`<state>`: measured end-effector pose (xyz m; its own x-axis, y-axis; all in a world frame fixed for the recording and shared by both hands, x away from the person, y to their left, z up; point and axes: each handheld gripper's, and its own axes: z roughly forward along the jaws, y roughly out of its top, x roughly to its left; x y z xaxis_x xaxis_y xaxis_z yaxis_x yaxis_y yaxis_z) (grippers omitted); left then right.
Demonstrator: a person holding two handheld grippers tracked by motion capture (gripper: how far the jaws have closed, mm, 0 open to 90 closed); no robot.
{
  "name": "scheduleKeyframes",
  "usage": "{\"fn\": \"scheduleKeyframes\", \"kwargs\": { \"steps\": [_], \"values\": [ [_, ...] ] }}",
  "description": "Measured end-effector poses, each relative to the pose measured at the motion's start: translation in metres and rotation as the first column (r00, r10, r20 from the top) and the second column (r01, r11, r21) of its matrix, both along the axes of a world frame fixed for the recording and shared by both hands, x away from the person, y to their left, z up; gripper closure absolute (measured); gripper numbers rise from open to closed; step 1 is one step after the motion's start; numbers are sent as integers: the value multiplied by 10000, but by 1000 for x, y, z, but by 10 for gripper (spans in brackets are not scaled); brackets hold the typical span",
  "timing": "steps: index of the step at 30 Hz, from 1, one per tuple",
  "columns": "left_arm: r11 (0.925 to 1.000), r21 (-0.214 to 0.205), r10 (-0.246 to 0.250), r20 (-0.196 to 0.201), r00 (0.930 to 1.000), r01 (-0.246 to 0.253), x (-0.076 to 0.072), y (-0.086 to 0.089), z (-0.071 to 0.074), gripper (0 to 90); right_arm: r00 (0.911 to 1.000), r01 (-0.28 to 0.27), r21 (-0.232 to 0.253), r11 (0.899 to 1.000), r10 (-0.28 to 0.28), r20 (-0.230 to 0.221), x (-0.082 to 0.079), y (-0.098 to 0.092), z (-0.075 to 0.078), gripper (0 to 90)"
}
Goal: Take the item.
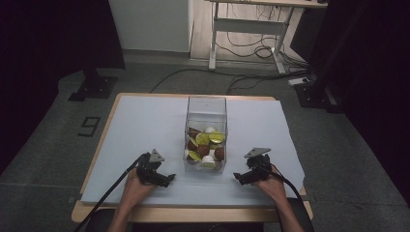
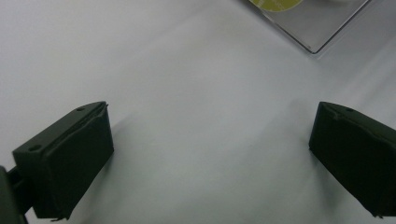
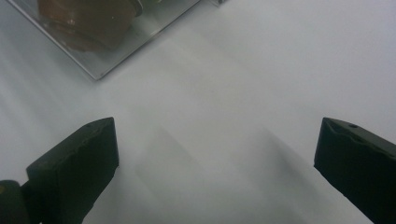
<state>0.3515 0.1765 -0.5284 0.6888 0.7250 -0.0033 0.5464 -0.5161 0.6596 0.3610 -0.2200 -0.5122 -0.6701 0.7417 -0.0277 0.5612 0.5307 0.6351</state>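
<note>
A clear plastic box [image 1: 206, 107] stands upright in the middle of the white table sheet [image 1: 140, 125]. It holds several capsules, some brown [image 1: 219, 153], some with lime-green lids [image 1: 217, 137], some white [image 1: 208, 159]. My left gripper [image 1: 168, 180] rests low on the sheet just left of the box's near corner, jaws wide apart and empty [image 2: 210, 140]. My right gripper [image 1: 239, 177] rests on the sheet right of the box, also wide open with nothing between its jaws [image 3: 217, 154]. The box's bottom corner [image 2: 317, 44] shows at the top of the left gripper view. A brown capsule [image 3: 88, 18] behind the box wall shows in the right gripper view.
The sheet covers a wooden tabletop [image 1: 193, 212]. Beyond the table the grey floor carries cables [image 1: 251, 77], a black stand base [image 1: 94, 87] at the left and a white desk frame [image 1: 251, 29] at the back.
</note>
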Motion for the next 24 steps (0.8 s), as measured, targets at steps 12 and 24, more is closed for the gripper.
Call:
{"fn": "scheduleKeyframes", "kwargs": {
  "steps": [12, 24],
  "values": [
    [10000, -8, 13, -16, 10000, -13, 0, 0, 0, 0, 9986, -536, 782, 9955, 534, 54, -7, -3, 18, 0],
    [10000, -1, 4, -21, 10000, -4, 0, 0, 0, 0, 9954, -918, 554, 9942, 900, 343, -10, 5, 40, 10]
  ]
}}
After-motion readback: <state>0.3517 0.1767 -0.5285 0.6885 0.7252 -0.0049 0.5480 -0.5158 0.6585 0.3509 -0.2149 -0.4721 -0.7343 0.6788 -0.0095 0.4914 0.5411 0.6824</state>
